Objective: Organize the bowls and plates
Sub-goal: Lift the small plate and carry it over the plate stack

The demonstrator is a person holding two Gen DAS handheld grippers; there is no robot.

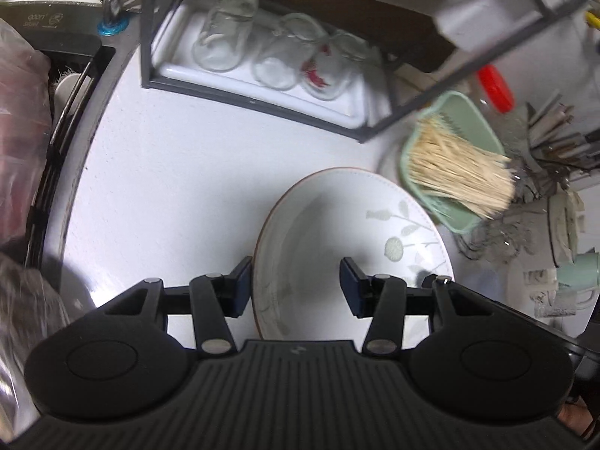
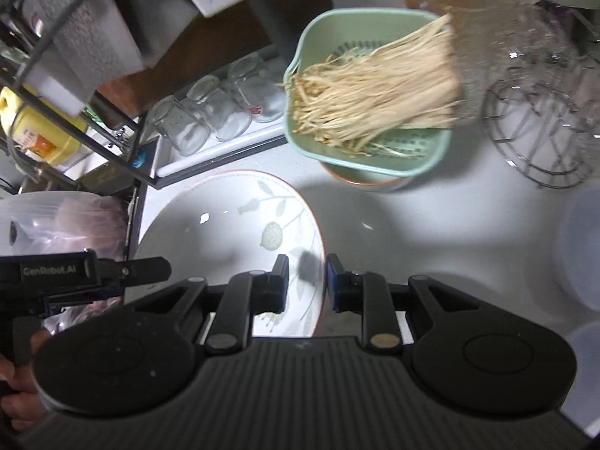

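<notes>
A white deep plate [image 1: 337, 225] with a grey leaf pattern and a thin brown rim hangs a little above the white counter [image 1: 168, 172], casting a shadow on it. My left gripper [image 1: 296, 287] straddles the plate's left rim. Its outer pad lies against the edge and its inner pad sits over the well, shut on the plate. In the right wrist view the same plate [image 2: 225, 225] has its right rim pinched between the narrow jaws of my right gripper [image 2: 307, 281]. One of the left gripper's fingers [image 2: 146, 268] reaches over the plate's left edge there.
A green colander of enoki mushrooms [image 2: 367, 101] sits on a bowl [image 2: 367, 182] just beyond the plate. A dark metal rack [image 1: 262, 112] holds upturned glasses [image 1: 225, 37] on a white tray. A wire basket [image 2: 536, 135] stands at the right and a plastic bag [image 2: 63, 221] at the left.
</notes>
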